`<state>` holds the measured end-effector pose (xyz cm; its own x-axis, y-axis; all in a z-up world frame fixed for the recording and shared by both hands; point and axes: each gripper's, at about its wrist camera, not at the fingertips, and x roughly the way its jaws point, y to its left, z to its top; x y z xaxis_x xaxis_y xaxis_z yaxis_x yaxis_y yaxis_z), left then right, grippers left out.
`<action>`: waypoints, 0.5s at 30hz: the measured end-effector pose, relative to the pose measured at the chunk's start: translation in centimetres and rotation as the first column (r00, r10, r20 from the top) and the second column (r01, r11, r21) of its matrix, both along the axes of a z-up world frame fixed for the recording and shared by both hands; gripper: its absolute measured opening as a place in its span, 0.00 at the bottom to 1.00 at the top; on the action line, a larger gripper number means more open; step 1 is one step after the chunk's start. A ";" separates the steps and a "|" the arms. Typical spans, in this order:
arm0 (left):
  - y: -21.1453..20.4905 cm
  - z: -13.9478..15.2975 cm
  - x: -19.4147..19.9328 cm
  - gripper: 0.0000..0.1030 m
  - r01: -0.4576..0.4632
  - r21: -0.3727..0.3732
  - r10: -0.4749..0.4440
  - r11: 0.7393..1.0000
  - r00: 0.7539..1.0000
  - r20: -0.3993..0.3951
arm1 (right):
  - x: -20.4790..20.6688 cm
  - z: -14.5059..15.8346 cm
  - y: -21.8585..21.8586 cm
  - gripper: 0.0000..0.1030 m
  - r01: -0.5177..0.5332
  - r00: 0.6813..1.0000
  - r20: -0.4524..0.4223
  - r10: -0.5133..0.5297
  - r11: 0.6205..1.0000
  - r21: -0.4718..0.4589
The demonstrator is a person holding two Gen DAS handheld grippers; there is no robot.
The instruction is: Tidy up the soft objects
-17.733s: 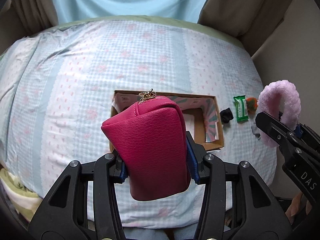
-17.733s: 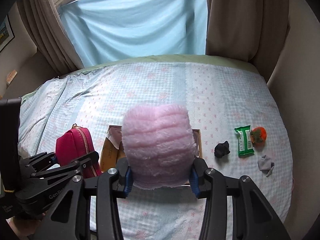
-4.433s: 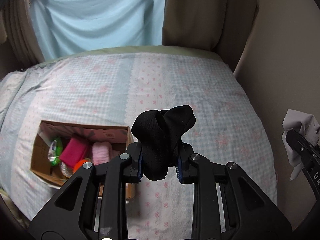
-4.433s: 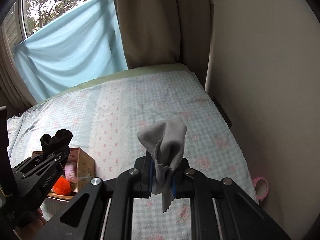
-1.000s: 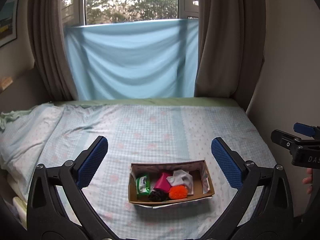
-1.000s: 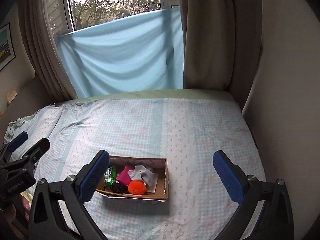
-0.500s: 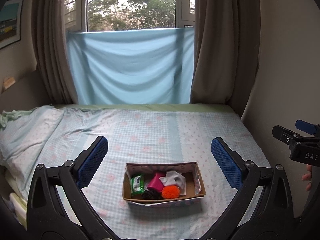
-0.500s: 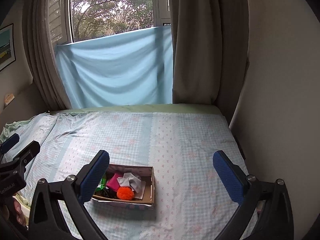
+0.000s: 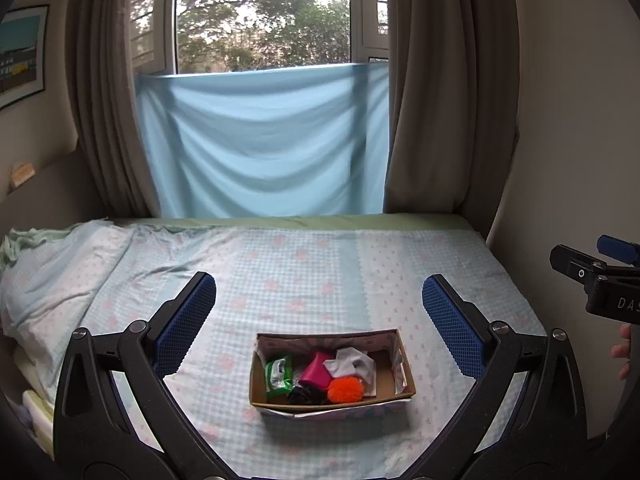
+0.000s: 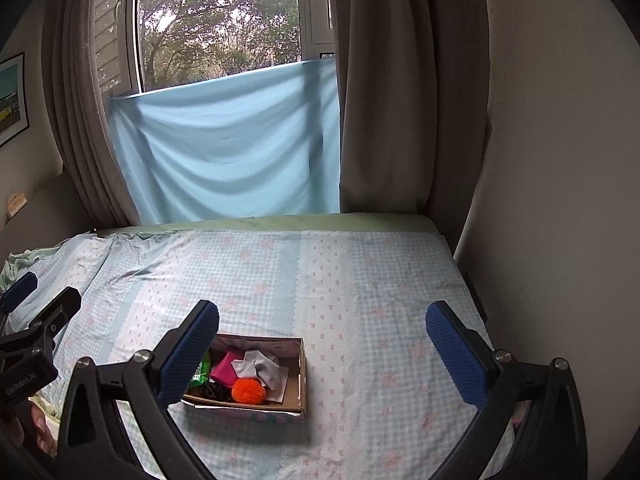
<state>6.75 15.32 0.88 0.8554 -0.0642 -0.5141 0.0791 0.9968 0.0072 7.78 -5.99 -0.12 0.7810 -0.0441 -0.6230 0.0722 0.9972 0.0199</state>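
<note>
A cardboard box (image 9: 394, 394) (image 10: 301, 376) sits on the bed near its front edge. Inside lie a green packet (image 9: 278, 374), a pink pouch (image 9: 316, 374), a grey cloth (image 9: 352, 364) (image 10: 258, 368), an orange fuzzy ball (image 9: 346, 390) (image 10: 248, 391) and a black item (image 9: 306, 395). My left gripper (image 9: 318, 320) is held open, well back from and above the box, with nothing between its blue pads. My right gripper (image 10: 322, 344) is open and empty too, with the box low between its fingers, close to the left one. Each gripper shows at the edge of the other's view.
The bed (image 9: 300, 272) has a light blue checked sheet with pink flowers, rumpled at the left. A window with brown curtains (image 9: 432, 92) and a hanging blue cloth (image 9: 264, 144) stands behind it. A plain wall (image 10: 560, 200) runs along the right side.
Both grippers have drawn back and tilted up a little, so the box sits lower in both views and more of the window shows. Both stay open and empty.
</note>
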 end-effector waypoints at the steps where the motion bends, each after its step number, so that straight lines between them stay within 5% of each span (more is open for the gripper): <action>1: 0.0 0.0 0.0 1.00 0.000 0.000 0.000 1.000 1.000 -0.001 | 0.0 0.0 0.0 1.00 -0.001 1.000 0.000 0.001 1.000 -0.001; 15: 0.1 -0.1 0.1 1.00 0.005 -0.002 -0.005 1.000 1.000 0.006 | 0.2 0.1 0.1 1.00 0.002 1.000 -0.001 -0.002 1.000 -0.008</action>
<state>6.84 15.41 0.78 0.8581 -0.0695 -0.5088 0.0844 0.9964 0.0062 7.95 -5.88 -0.07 0.7803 -0.0508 -0.6233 0.0746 0.9971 0.0121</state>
